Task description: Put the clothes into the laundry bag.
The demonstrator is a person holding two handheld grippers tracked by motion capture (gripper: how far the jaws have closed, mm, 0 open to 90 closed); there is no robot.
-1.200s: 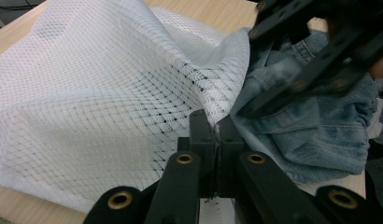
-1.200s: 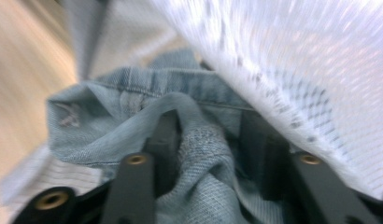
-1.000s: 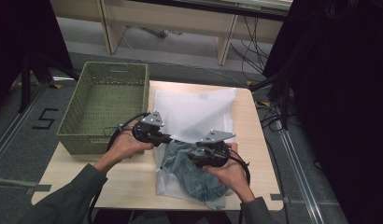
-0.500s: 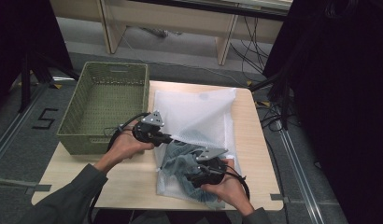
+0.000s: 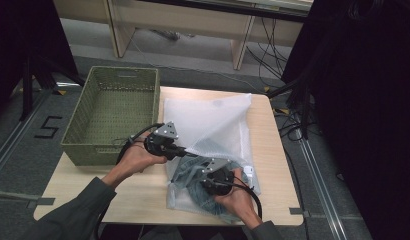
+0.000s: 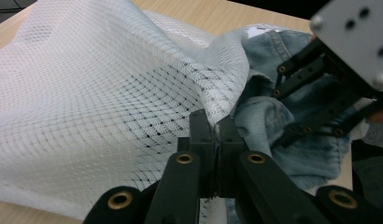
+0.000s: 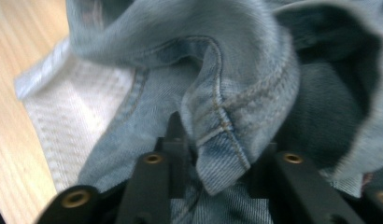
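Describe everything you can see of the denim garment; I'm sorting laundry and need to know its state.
The denim garment is light, faded blue with tan double stitching along its seams. It lies crumpled near the front edge of the table, partly inside the white mesh bag, showing through the netting. The right tongs have just been closing, with a thick stitched fold between the jaws. The left tongs are shut on the bag's edge beside it, lifting the mesh off the denim.
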